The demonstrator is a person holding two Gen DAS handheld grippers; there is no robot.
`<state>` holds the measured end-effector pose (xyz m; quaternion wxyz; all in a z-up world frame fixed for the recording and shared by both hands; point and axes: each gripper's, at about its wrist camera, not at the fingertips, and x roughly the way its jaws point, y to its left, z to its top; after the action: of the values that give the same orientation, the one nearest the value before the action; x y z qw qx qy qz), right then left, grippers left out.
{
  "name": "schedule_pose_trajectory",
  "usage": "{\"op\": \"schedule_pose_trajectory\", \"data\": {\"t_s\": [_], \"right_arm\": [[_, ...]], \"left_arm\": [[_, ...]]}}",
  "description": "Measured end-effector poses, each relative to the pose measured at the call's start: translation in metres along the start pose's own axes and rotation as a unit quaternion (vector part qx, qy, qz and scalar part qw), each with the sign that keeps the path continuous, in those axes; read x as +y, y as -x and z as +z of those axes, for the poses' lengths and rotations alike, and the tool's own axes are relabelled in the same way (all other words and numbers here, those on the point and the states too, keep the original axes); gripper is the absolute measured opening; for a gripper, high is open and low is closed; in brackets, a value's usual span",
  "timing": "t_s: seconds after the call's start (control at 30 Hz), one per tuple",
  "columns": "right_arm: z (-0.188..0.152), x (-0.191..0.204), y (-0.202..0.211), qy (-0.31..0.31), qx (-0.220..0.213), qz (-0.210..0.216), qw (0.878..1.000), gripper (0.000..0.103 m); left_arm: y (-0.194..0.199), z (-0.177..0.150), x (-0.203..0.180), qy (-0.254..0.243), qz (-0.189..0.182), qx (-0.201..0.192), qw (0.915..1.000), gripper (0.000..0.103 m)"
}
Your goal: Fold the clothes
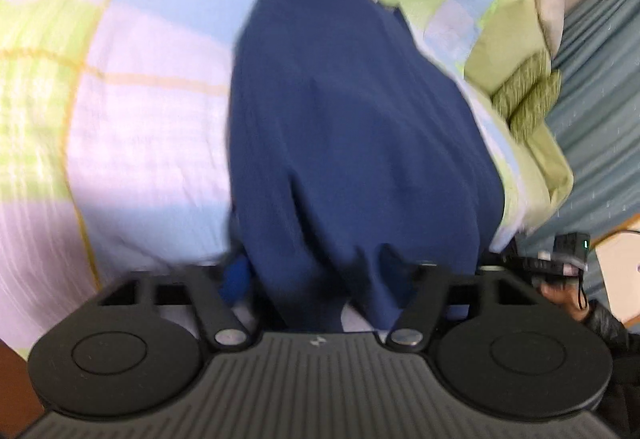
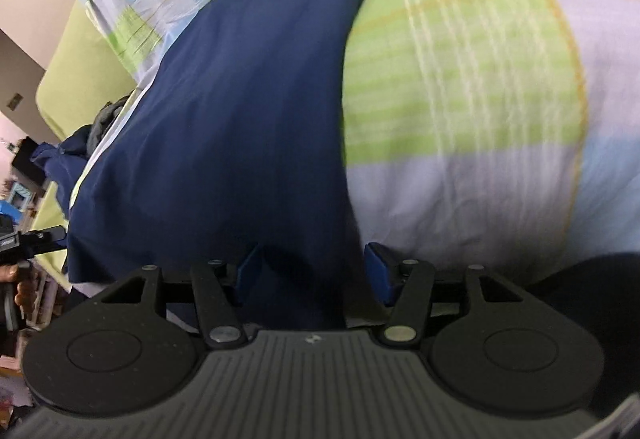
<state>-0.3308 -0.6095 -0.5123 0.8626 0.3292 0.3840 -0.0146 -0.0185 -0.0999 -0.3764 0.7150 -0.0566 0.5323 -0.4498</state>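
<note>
Lying on the bedspread (image 2: 460, 79), navy garment (image 2: 240, 111) runs between both claws' parted fingers.

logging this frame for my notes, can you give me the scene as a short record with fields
garment: navy cloth, long, lying along the bed
surface: checked bedcover in lilac, blue and green
left gripper: at the cloth's near end, fabric bunched between the fingers; grip not clear
right gripper: blue pads apart, cloth edge between them
other clothes: dark heap at the bed's far edge in the right wrist view
image quality: blurred
</note>
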Motion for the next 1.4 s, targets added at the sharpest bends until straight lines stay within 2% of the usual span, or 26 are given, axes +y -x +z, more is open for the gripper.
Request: {"op": "schedule_pose_trajectory", "data": {"t_s": [0.07, 0.1, 0.27, 0.3, 0.33, 0.5, 0.63, 0.73, 0.83, 0.93, 1.0, 1.07, 1.13, 1.17, 1.23, 1.27, 1.33, 1.4], "right_arm": [[0.000, 0.002, -0.006, 0.009, 0.006, 0.005, 1.000, 0.054], [0.000, 0.002, -0.007, 0.008, 0.006, 0.012, 1.000, 0.054], [0.000, -0.003, -0.023, -0.016, 0.028, 0.037, 0.999, 0.054], [0.000, -0.002, -0.024, -0.013, 0.031, 0.050, 0.998, 0.033], [0.000, 0.000, -0.023, -0.011, 0.030, 0.059, 0.998, 0.006], [0.005, 0.012, 0.006, -0.013, 0.027, 0.068, 0.997, 0.005], [0.035, 0.033, 0.082, 0.001, 0.009, 0.103, 0.995, 0.003], [0.056, 0.055, 0.143, 0.045, -0.005, 0.090, 0.995, 0.002], [0.058, 0.059, 0.158, 0.068, -0.002, 0.061, 0.996, 0.002], [0.043, 0.049, 0.144, 0.056, 0.010, 0.035, 0.998, 0.002], [0.025, 0.036, 0.124, 0.044, 0.029, 0.007, 0.999, 0.003], [0.012, 0.024, 0.112, 0.022, 0.040, -0.011, 0.999, 0.006], [0.010, 0.016, 0.120, 0.018, 0.013, -0.064, 0.998, 0.007], [0.013, 0.013, 0.124, 0.018, 0.005, -0.072, 0.997, 0.008], [0.030, 0.014, 0.134, 0.029, -0.034, -0.087, 0.995, 0.020], [0.044, 0.020, 0.136, 0.040, -0.055, -0.085, 0.994, 0.023], [0.066, 0.026, 0.132, 0.061, -0.074, -0.071, 0.993, 0.027], [0.106, 0.037, 0.115, 0.103, -0.082, -0.048, 0.990, 0.027]], "left_arm": [[-0.003, -0.001, -0.001, -0.003, -0.006, -0.002, 1.0000, 0.026], [-0.002, 0.000, -0.002, -0.004, -0.009, -0.006, 0.9999, 0.017], [0.001, 0.000, -0.006, -0.021, -0.012, -0.008, 0.9997, 0.005], [0.003, -0.001, -0.006, -0.025, -0.013, -0.008, 0.9995, 0.004], [0.004, 0.000, -0.009, -0.029, -0.014, -0.008, 0.9995, 0.004], [0.023, 0.006, -0.025, -0.038, -0.070, -0.039, 0.9961, 0.003], [0.034, 0.009, -0.055, -0.055, -0.113, -0.053, 0.9906, 0.002], [0.030, 0.000, -0.070, -0.065, -0.129, -0.045, 0.9884, 0.003], [0.012, -0.011, -0.071, -0.062, -0.111, -0.025, 0.9916, 0.003], [-0.003, -0.029, -0.056, -0.034, -0.077, -0.002, 0.9964, 0.004], [0.000, -0.038, -0.045, -0.018, -0.069, 0.005, 0.9974, 0.006], [0.013, -0.038, -0.044, -0.032, -0.049, 0.006, 0.9983, 0.008], [0.027, -0.029, -0.045, -0.053, -0.024, -0.001, 0.9983, 0.008], [0.031, -0.025, -0.045, -0.058, -0.018, -0.005, 0.9981, 0.008], [0.039, 0.002, -0.046, -0.078, 0.002, -0.028, 0.9965, 0.009], [0.039, 0.017, -0.045, -0.086, 0.008, -0.039, 0.9955, 0.012], [0.040, 0.048, -0.045, -0.101, 0.022, -0.061, 0.9928, 0.034], [0.023, 0.089, -0.048, -0.124, 0.029, -0.074, 0.9890, 0.041]]}}
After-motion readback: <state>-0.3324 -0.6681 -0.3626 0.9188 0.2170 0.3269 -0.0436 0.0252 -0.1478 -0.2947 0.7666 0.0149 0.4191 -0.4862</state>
